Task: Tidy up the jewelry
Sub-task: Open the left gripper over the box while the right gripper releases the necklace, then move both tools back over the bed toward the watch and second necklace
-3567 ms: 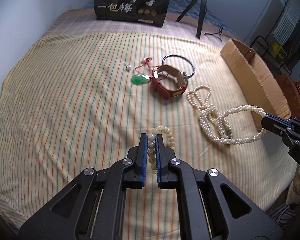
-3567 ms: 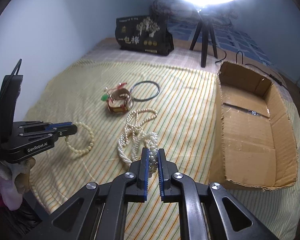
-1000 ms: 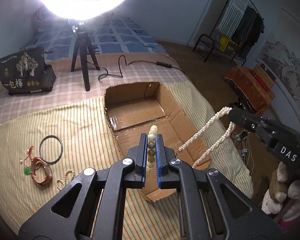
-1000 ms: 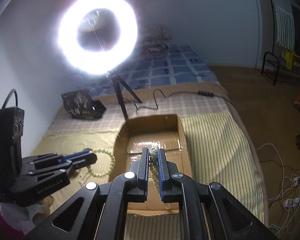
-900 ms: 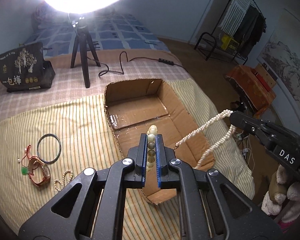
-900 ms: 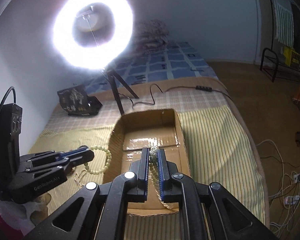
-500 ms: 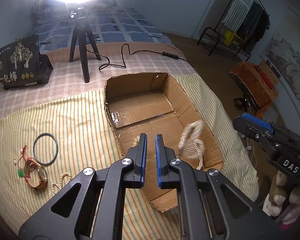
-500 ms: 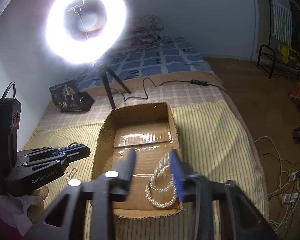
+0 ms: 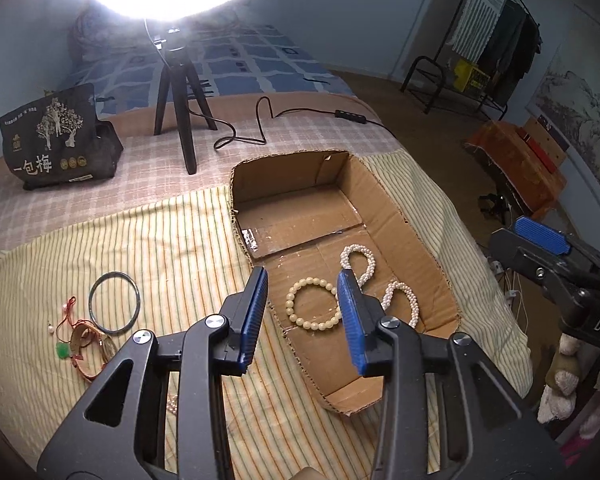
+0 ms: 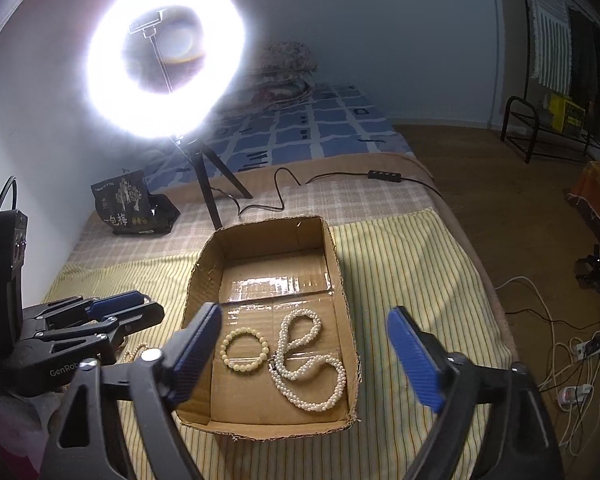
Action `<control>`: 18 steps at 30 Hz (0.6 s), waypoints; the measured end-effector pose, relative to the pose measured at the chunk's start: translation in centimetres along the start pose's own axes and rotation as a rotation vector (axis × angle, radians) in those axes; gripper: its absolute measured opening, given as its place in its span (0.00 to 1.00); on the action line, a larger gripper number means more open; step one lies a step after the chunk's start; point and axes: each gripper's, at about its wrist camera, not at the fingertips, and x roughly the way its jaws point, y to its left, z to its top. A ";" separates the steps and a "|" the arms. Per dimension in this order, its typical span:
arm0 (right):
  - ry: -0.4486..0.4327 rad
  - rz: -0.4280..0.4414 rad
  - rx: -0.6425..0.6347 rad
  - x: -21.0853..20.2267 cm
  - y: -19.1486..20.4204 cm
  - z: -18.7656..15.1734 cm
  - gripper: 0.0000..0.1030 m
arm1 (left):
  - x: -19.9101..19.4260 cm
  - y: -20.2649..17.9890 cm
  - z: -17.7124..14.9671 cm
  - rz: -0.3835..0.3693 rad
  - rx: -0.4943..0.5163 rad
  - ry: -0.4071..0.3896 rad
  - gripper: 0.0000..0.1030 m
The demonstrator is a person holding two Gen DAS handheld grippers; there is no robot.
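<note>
Both tools (image 9: 302,316) (image 10: 304,350) gape wide, empty; left pad hides part of pearl necklace (image 9: 398,300).

We see a bright ring light (image 10: 164,68) on a tripod (image 9: 178,100) standing on the bed (image 10: 400,196), blue-grey walls (image 10: 380,20), a brown floor (image 10: 500,168), and a clothes rack (image 9: 488,40) with hanging clothes.

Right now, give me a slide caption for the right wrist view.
Right gripper open above the box, where the bracelet and pearl necklace lie side by side.
</note>
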 end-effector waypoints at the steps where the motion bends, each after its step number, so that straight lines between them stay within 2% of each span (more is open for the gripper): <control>1: -0.001 -0.001 -0.001 0.0 0.1 0.0 0.86 | -0.2 0.1 -0.1 0.004 0.003 -0.004 0.43; 2: 0.000 -0.003 -0.002 0.0 0.2 0.1 0.88 | -0.4 0.1 -0.1 0.007 0.005 -0.011 0.51; 5: -0.007 -0.008 -0.004 -0.1 0.5 0.0 0.97 | -1.0 0.5 -0.3 0.031 0.006 -0.029 0.62; 8: -0.016 -0.030 -0.017 -0.1 0.9 -0.1 1.00 | -1.5 1.2 -0.3 0.052 -0.001 -0.042 0.69; 12: -0.020 -0.052 -0.032 -0.1 1.4 0.0 1.00 | -2.0 2.4 -0.4 0.070 -0.010 -0.043 0.70; 18: -0.021 -0.039 -0.042 0.2 2.6 0.1 1.00 | -3.2 4.8 -0.8 0.092 -0.027 -0.049 0.70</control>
